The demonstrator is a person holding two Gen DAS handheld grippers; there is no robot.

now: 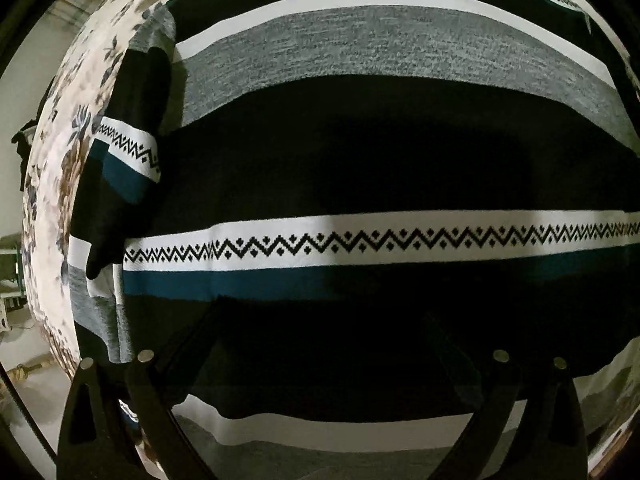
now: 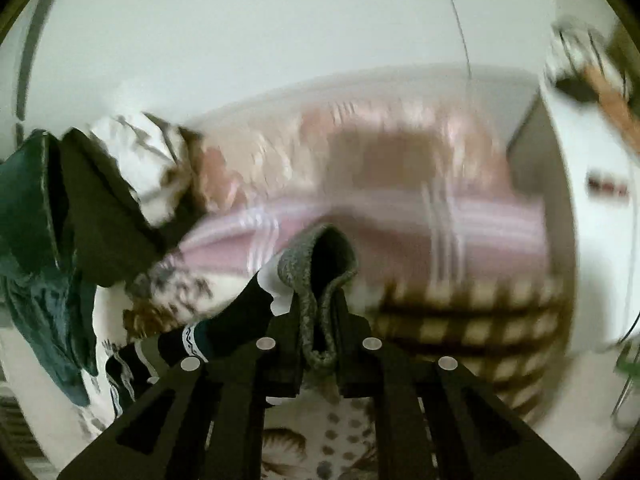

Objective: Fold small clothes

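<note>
Left wrist view gives me the big picture: the striped sweater point(image 1: 360, 152) lies spread flat on a floral bedcover point(image 1: 60, 168), filling almost the whole frame. Its bands of black, grey, white and teal run side to side across my view, so the body's long axis goes from the bottom of the picture to the top. One sleeve point(image 1: 124, 160) is folded in over the sweater's left edge and lies along it. The bedcover shows as a strip past that left edge and again at the lower right corner; beyond it on the left I see bare floor.

The left gripper point(image 1: 320, 360) hangs over the lower black band, pointing steeply down. Its fingers point(image 1: 160, 392) stand wide apart with nothing between them, and I cannot tell whether the tips touch the cloth.

In the right wrist view, much of it blurred, the right gripper point(image 2: 320, 344) has its fingers point(image 2: 352, 340) drawn together, clamped on a grey knit fold of the same sweater point(image 2: 316, 276), which bunches up above the tips. A black, white and teal stretch trails off to the lower left. Dark green clothes point(image 2: 36, 240) are heaped at the left, and a pink striped cover point(image 2: 460, 236) lies ahead, with a pale wall behind.
</note>
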